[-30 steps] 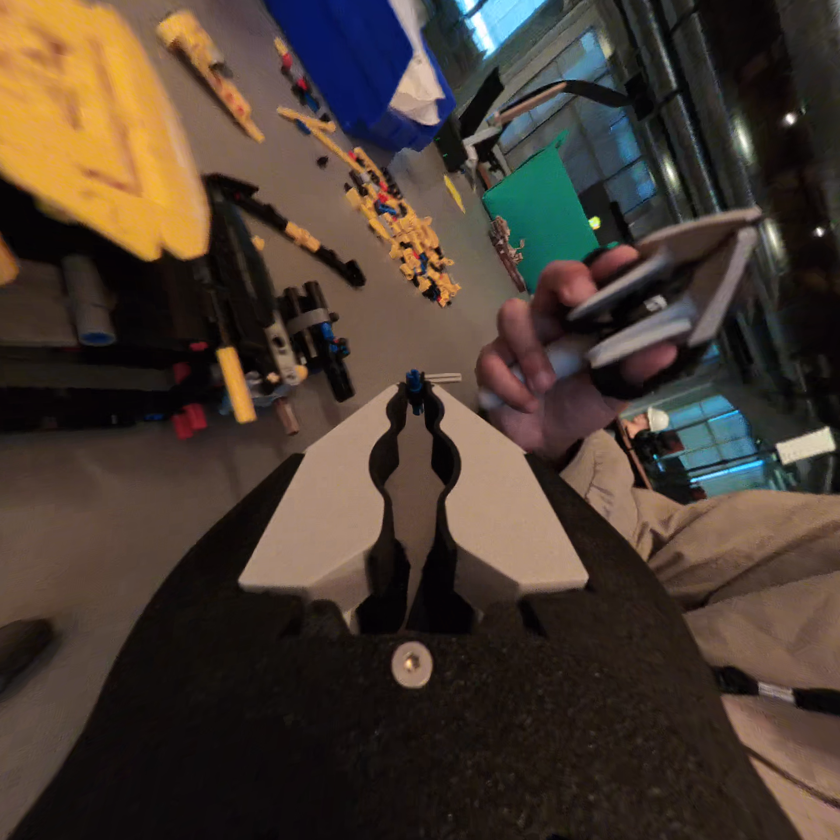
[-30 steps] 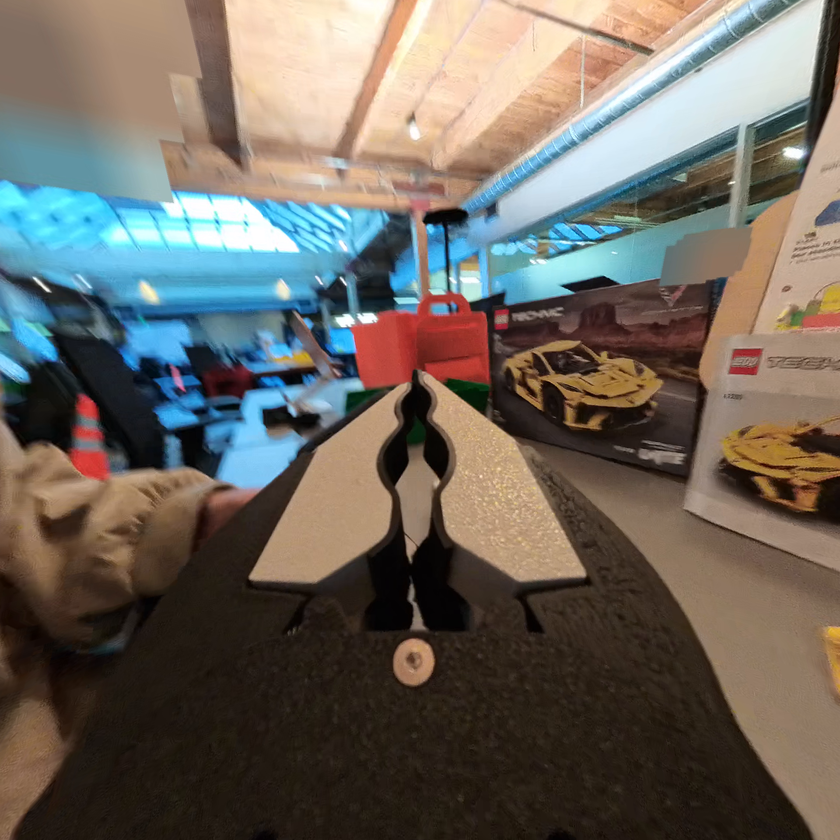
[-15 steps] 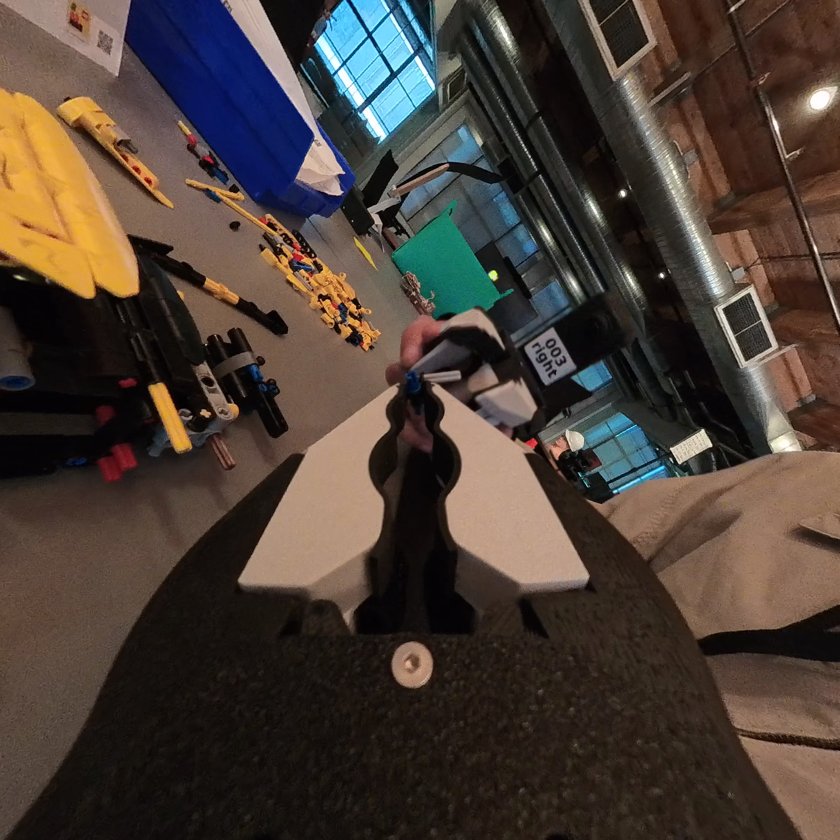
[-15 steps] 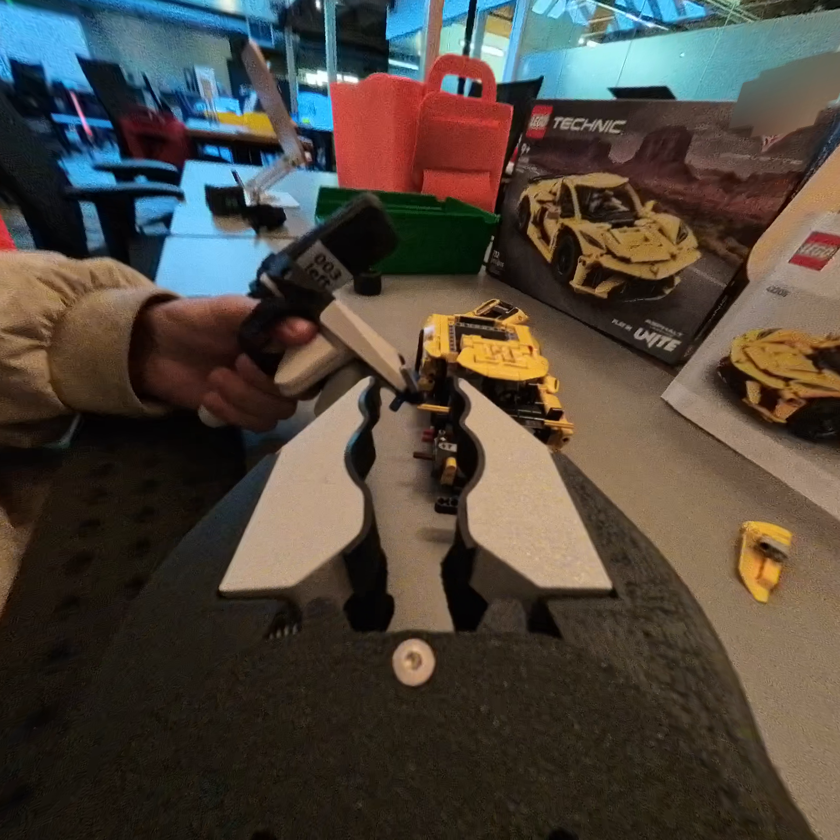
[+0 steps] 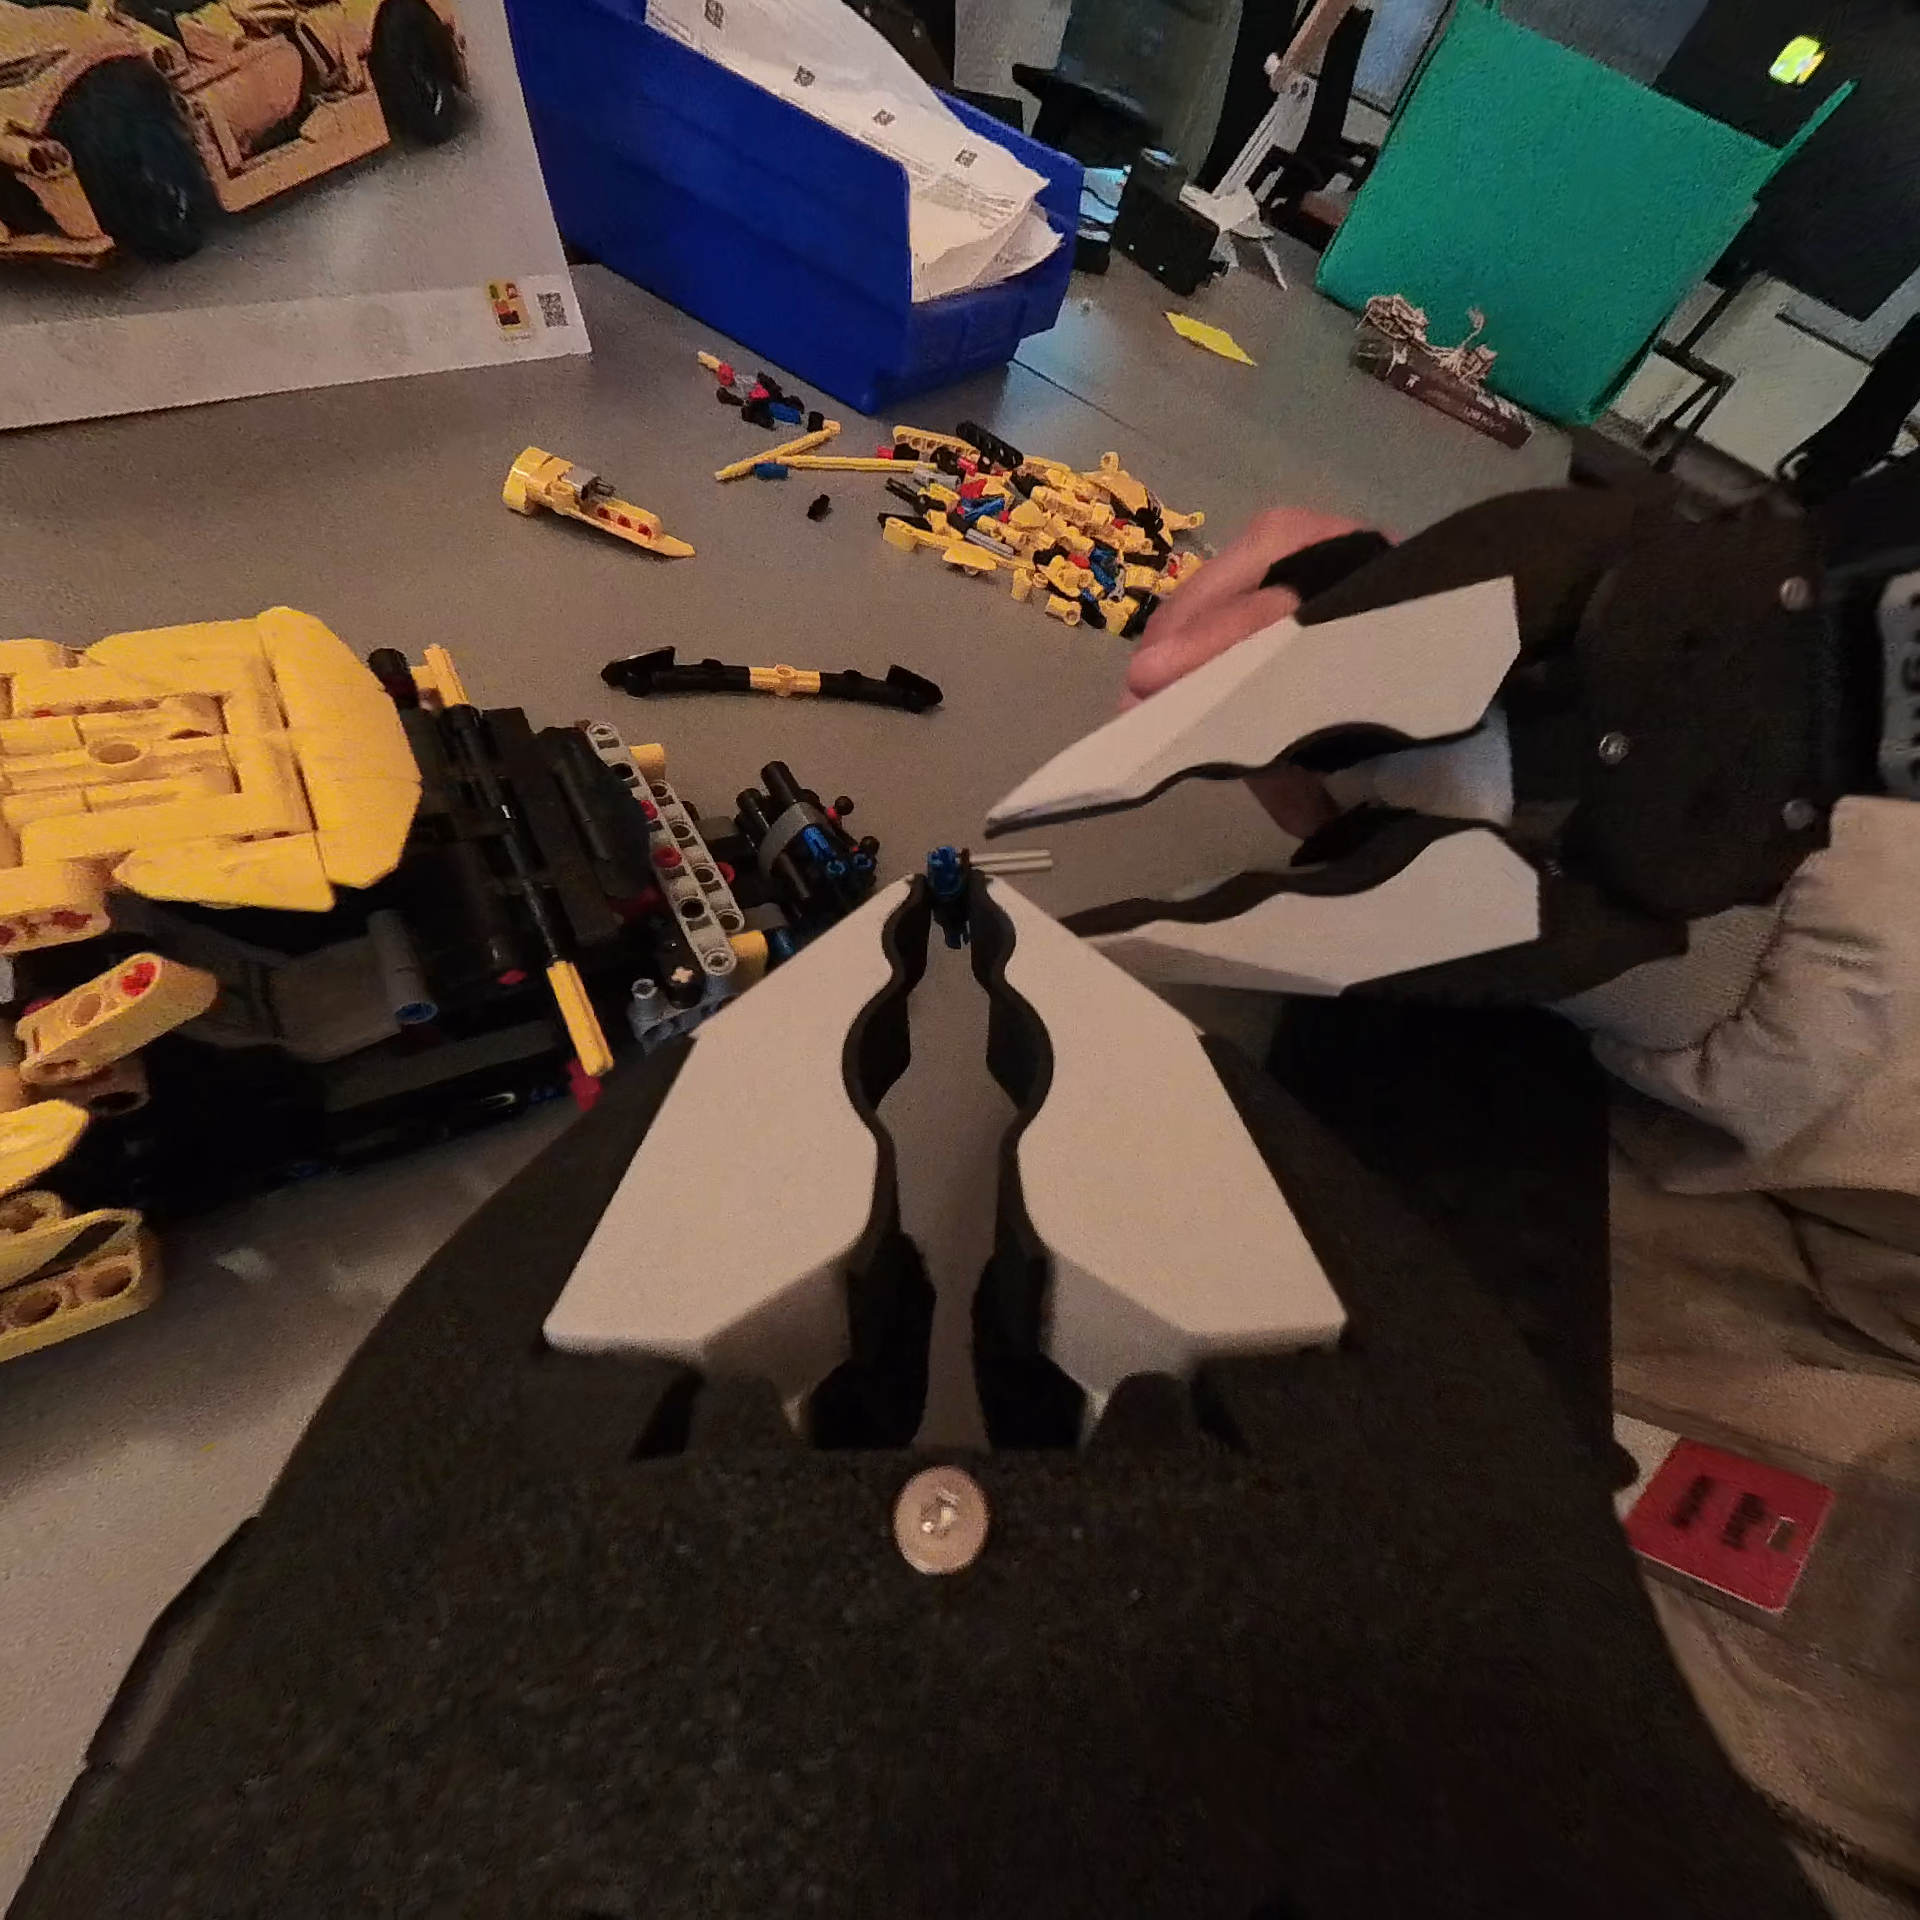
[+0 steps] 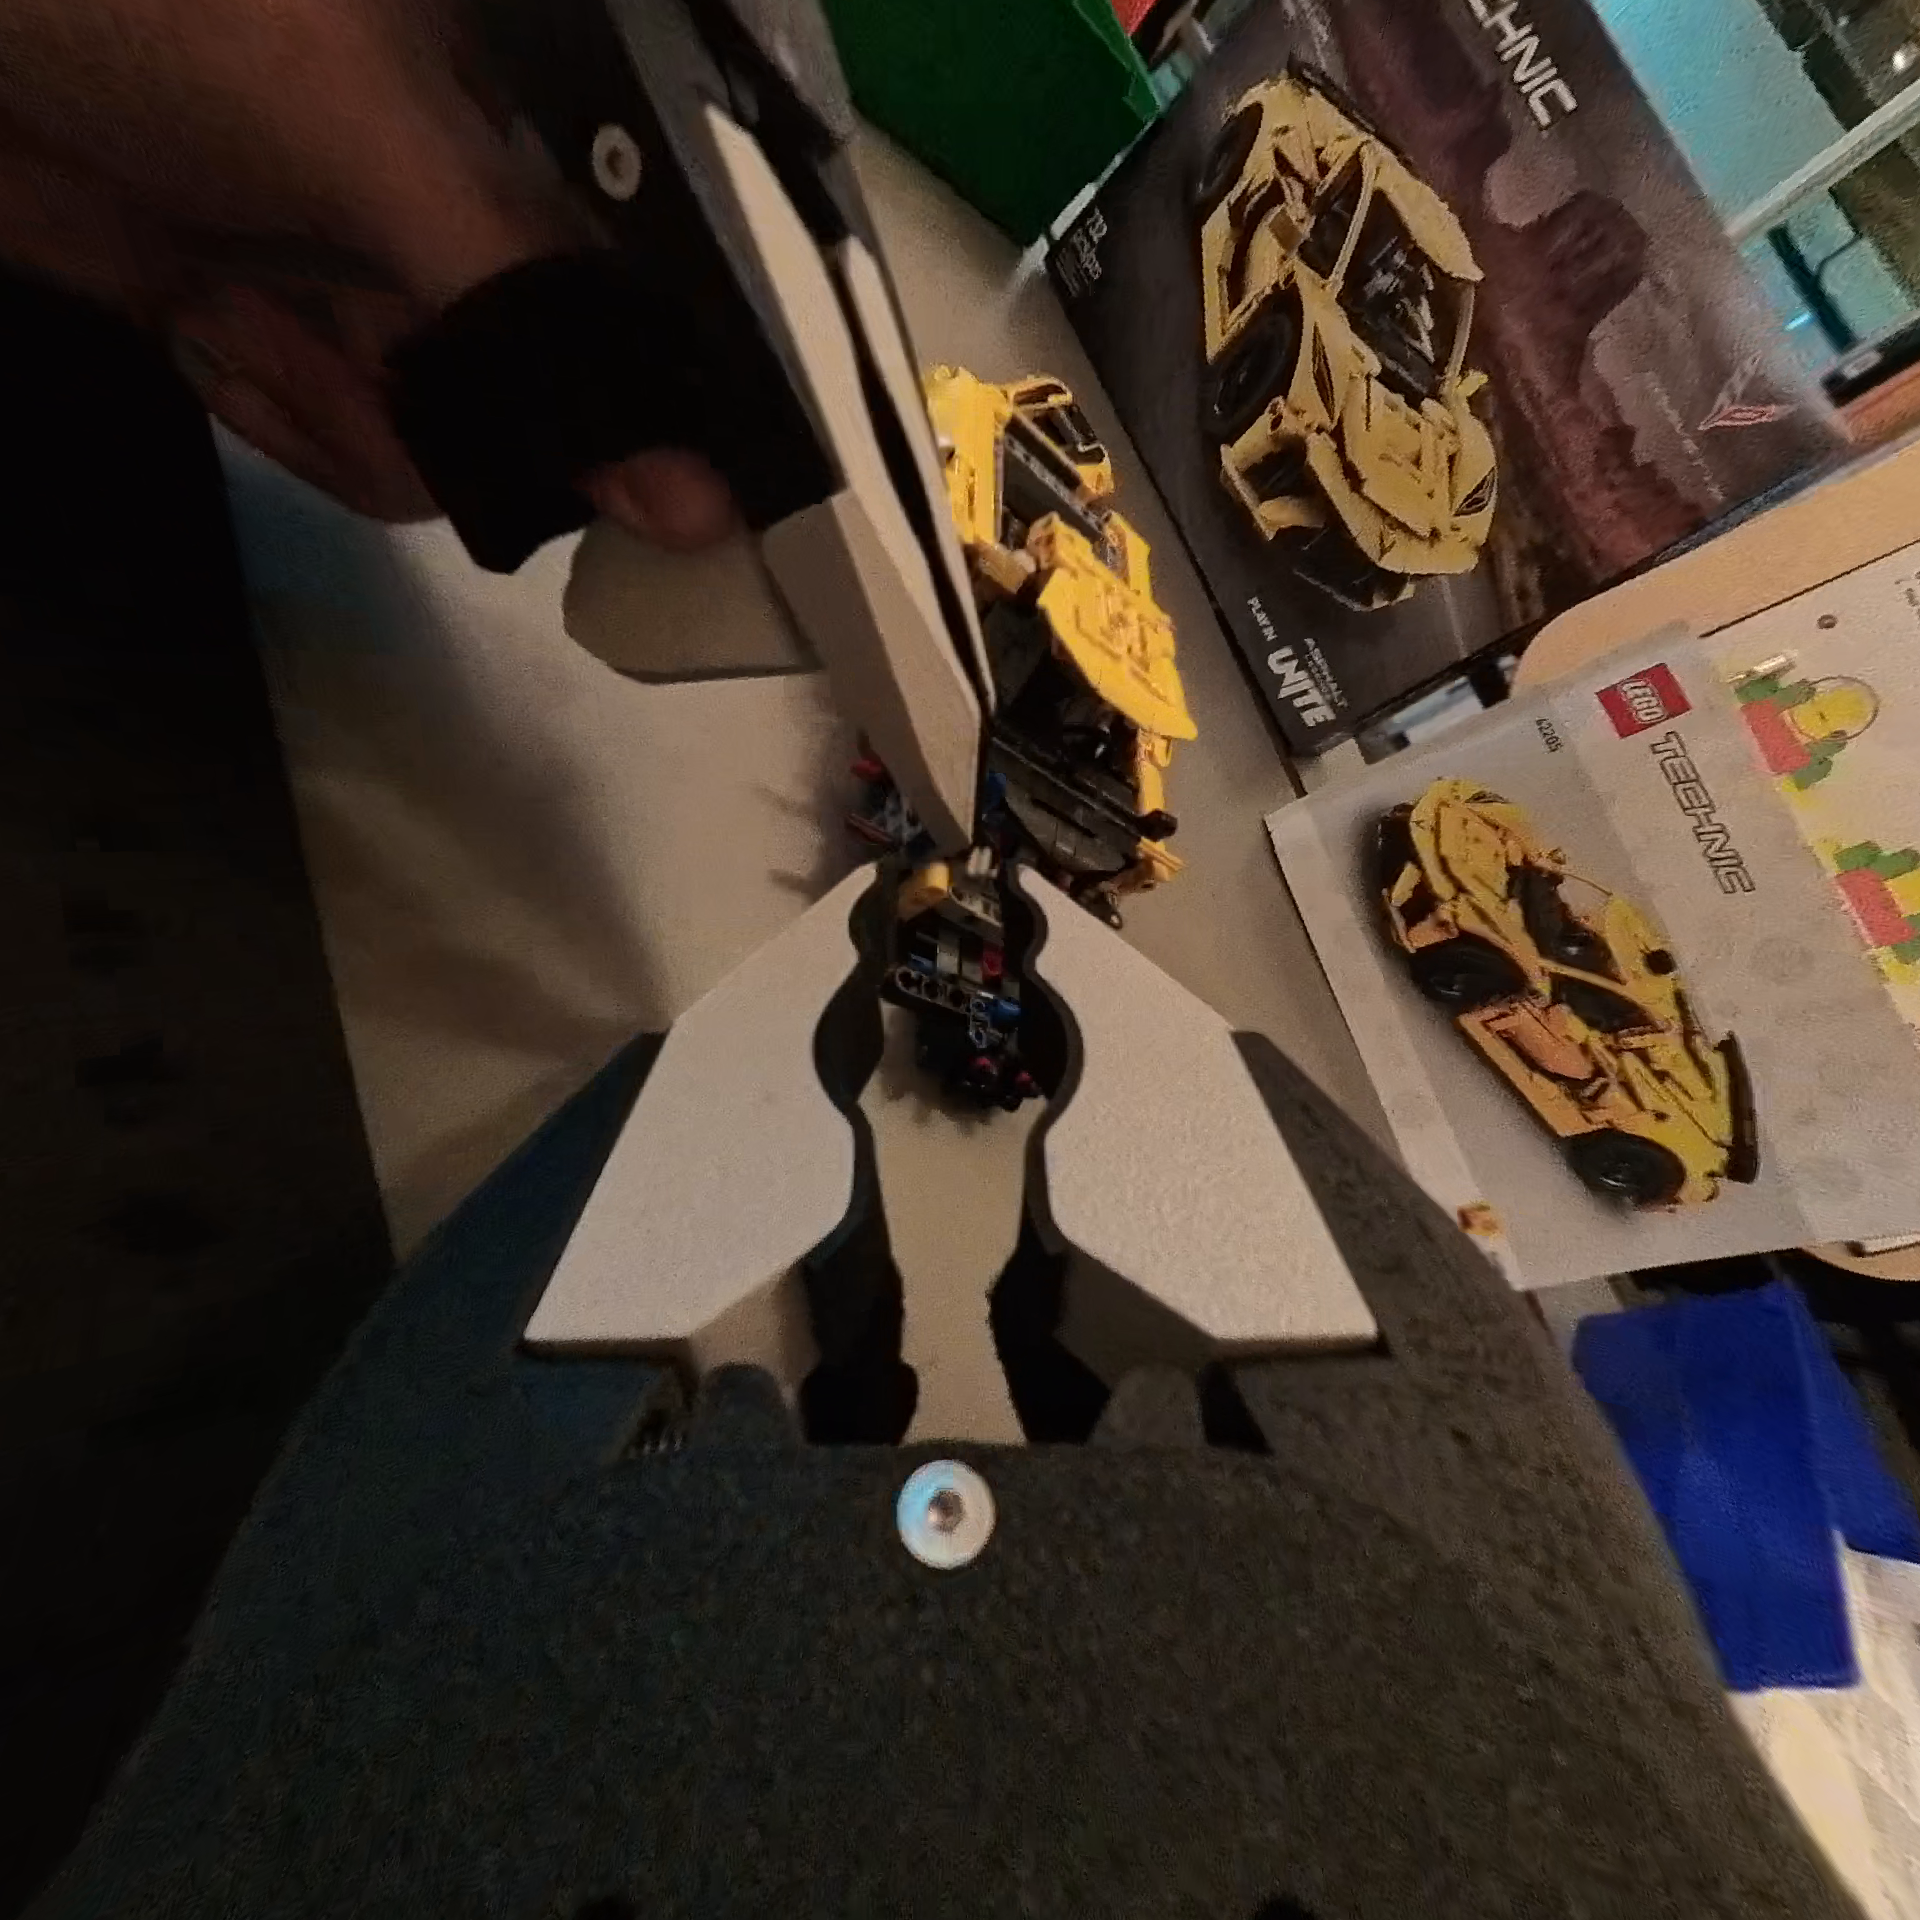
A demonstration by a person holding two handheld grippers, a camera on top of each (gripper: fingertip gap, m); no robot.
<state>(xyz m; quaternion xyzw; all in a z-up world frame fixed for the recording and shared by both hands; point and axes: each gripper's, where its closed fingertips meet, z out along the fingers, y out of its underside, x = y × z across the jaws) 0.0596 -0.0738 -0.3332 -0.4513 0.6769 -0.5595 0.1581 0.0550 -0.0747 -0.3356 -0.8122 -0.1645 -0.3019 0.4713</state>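
My left gripper is shut on a small blue pin piece with a thin grey axle sticking out to the right. My right gripper comes in from the right, open, with its two fingertips above and below that axle. In the right wrist view my right gripper is open, and the shut left gripper reaches down from the upper left to its tips. A part-built yellow and black toy car lies on the grey table just behind them; it also shows in the right wrist view.
A pile of loose yellow, black and red pieces, a black and yellow beam and a small yellow sub-assembly lie beyond. A blue bin stands at the back. An instruction booklet and the car's box are at the right.
My right gripper has swung down from pointing at the ceiling, opened, and closed in on the left gripper's tip. The left gripper has kept hold of the blue pin piece and tilted toward the table.
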